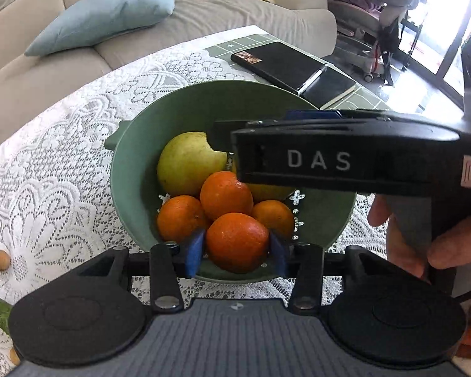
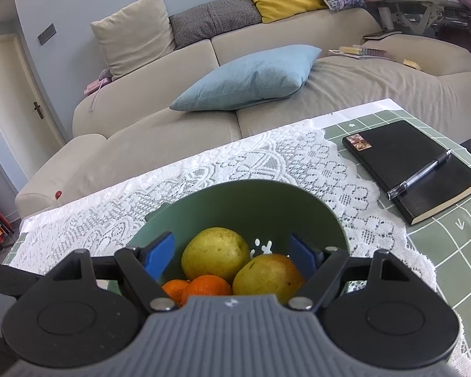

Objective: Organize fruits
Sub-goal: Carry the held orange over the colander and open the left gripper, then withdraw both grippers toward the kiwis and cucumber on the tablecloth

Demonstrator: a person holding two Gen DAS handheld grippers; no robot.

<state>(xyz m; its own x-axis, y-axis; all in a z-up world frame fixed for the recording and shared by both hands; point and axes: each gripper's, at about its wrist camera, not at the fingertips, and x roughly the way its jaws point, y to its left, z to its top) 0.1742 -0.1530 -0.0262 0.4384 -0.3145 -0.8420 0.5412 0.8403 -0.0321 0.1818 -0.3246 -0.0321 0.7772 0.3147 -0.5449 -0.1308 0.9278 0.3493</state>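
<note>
Our left gripper [image 1: 237, 248] clamps an orange [image 1: 237, 242] over the green bowl [image 1: 135, 163] | our right gripper [image 2: 232, 254] hangs released above the pears [image 2: 215, 253]

We see a bowl [image 1: 132, 169] on the desk [image 1: 62, 144], holding two pears at its back and four oranges in front of them. A notebook [image 2: 405, 163] lies behind and right of the bowl, a pen [image 2: 419, 172] resting on it. A sofa [image 2: 172, 125] stands behind the desk.
</note>
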